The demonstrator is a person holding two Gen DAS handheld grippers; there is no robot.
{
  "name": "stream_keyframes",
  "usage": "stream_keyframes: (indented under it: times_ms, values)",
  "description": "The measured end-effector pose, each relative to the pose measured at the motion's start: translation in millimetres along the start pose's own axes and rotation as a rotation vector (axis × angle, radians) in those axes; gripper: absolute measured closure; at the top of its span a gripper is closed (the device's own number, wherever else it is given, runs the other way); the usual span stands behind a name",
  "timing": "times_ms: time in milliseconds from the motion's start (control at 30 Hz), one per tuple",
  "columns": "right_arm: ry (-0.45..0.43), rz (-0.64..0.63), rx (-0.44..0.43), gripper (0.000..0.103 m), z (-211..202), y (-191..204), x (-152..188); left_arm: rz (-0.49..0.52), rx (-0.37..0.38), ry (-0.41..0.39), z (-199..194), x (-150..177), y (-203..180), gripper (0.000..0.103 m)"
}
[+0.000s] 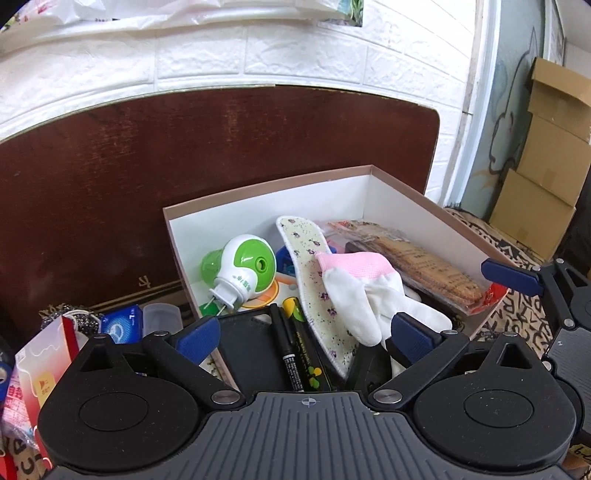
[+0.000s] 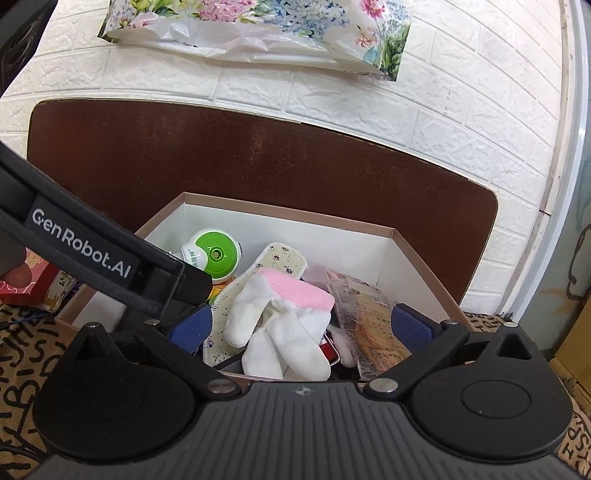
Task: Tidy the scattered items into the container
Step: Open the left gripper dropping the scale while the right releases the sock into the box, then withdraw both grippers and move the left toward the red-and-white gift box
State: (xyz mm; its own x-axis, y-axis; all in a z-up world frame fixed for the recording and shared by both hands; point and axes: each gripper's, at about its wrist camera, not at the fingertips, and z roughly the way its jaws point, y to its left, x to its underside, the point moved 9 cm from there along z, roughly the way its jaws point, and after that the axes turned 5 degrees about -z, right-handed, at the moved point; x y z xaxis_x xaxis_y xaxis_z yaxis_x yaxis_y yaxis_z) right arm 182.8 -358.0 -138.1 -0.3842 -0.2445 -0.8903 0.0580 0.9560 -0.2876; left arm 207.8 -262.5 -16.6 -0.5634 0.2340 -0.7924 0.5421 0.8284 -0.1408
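Box already holds glove and insole. Leftover packets lie left of box, nearest left gripper; both grippers' jaws wide, empty, right gripper over box.

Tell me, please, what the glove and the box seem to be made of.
Glove: knitted fabric, matte, white with a pink ribbed cuff; it lies limp and folded. Box: probably cardboard, thin stiff walls, smooth white inside, brownish-pink rim.

Brown headboard against white brick wall, floral plastic bag hanging above, stacked cardboard boxes at right.
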Motion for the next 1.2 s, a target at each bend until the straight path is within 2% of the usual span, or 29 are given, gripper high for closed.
stream_keyframes:
  times_ms: [267,500,833,967,1200]
  values:
    - [-0.020,-0.030,-0.001,0.000,-19,6,-11,0.015,-0.024,-0.036,-26,1,-2,0.000]
    - [-0.058,-0.066,-0.024,0.000,-49,27,-20,-0.022,-0.047,-0.071,-64,15,6,0.000]
    - [-0.128,-0.174,-0.171,0.000,-98,101,-24,-0.100,-0.081,-0.062,-116,68,27,0.000]
    - [-0.123,-0.229,-0.213,0.000,-109,134,-17,-0.148,-0.096,-0.058,-136,94,48,0.000]
    - [-0.109,-0.251,-0.313,0.000,-117,185,-5,-0.247,-0.100,-0.081,-163,124,87,0.000]
